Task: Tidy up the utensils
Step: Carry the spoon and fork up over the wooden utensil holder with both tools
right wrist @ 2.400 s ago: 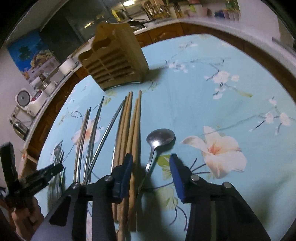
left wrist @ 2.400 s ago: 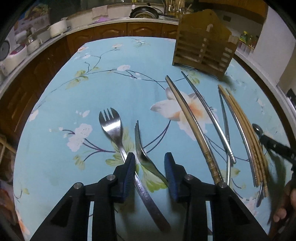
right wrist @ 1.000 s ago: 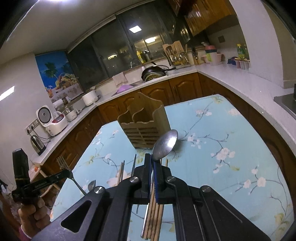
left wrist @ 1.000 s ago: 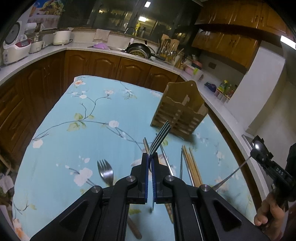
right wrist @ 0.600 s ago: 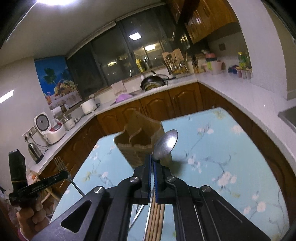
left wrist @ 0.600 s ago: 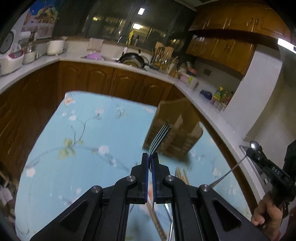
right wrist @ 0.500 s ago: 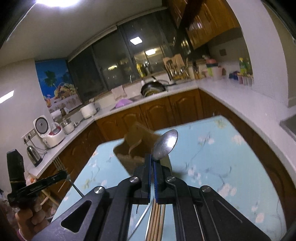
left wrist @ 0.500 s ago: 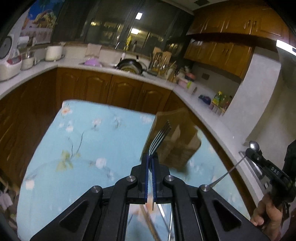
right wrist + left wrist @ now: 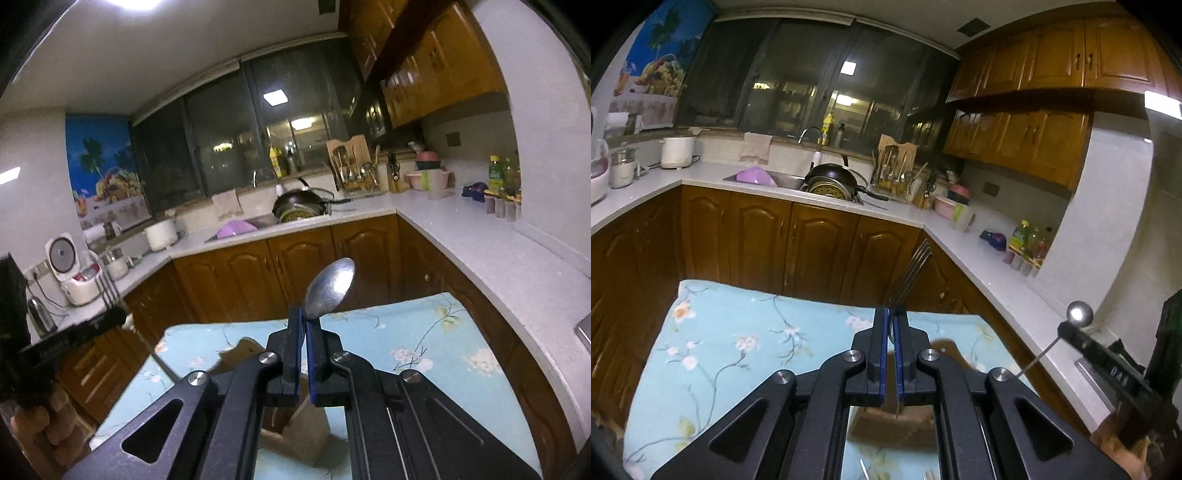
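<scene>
L gripper (image 9: 891, 325): fingers closed tight on 1 fork (image 9: 911, 271), gripped low on the neck. Its 4 tines stick up and fwd past the fingertips, leaning a bit to the right. Handle runs down behind the fingers; only a thin bit shows in the gap.

Below and behind the L fingers: 1 wooden utensil holder (image 9: 892, 424), blurred, standing on the worktop (image 9: 738, 332) w/ the blue floral cloth. Partly hidden by the gripper body, so compartments can't be told. In the gap under the fingers, bits of 2 more utensils lie on the cloth, too cropped to name.

R of the L fingers, well apart: the R gripper seen side-on, spoon bowl glinting at its tip.

R gripper (image 9: 304, 328): fingers closed on 1 spoon (image 9: 330, 288), pinched just under the bowl. Bowl stands above the fingertips, tilted right, concave face toward the camera. Holder sits below the fingers here too, top edge peeking out to their left.

Far left of the R fingers: the L gripper w/ the fork tines upright, a hand (image 9: 48, 435) wrapped round its grip.

Total in the air: 1 fork, 1 spoon.
</scene>
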